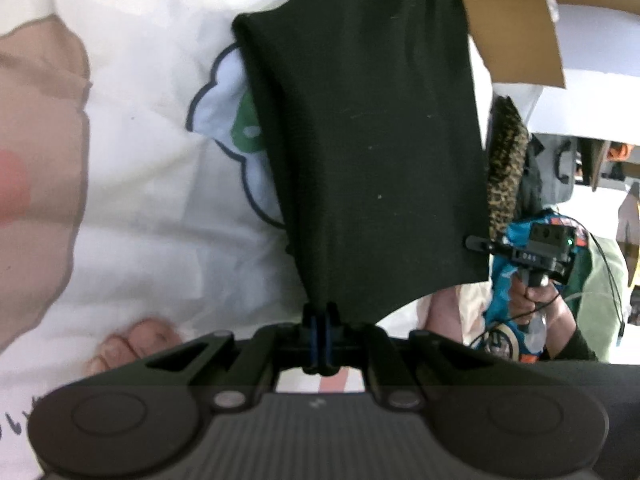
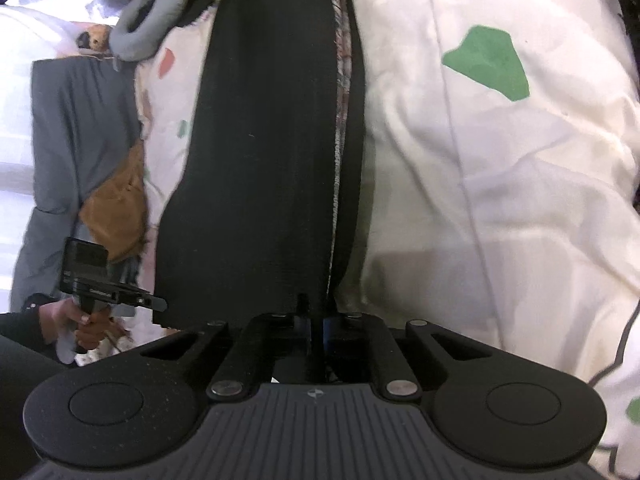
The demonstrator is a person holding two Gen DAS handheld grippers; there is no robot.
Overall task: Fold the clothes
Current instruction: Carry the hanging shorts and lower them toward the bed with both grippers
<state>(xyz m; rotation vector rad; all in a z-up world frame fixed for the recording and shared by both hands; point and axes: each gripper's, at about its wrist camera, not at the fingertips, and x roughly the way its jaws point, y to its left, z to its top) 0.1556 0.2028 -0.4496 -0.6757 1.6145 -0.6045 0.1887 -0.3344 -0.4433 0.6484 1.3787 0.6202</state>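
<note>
A dark, almost black garment hangs stretched between both grippers over a white printed bedsheet. My left gripper is shut on one corner of the garment's edge. My right gripper is shut on another corner of the same garment, which shows a patterned seam strip along its right side. The right gripper also shows in the left wrist view, at the garment's right edge. The left gripper also shows in the right wrist view, at the garment's left edge.
The white sheet carries green and grey printed shapes. A pile of clothes, with a grey garment and a brown piece, lies at the left. A cardboard box and a leopard-print item stand at the right.
</note>
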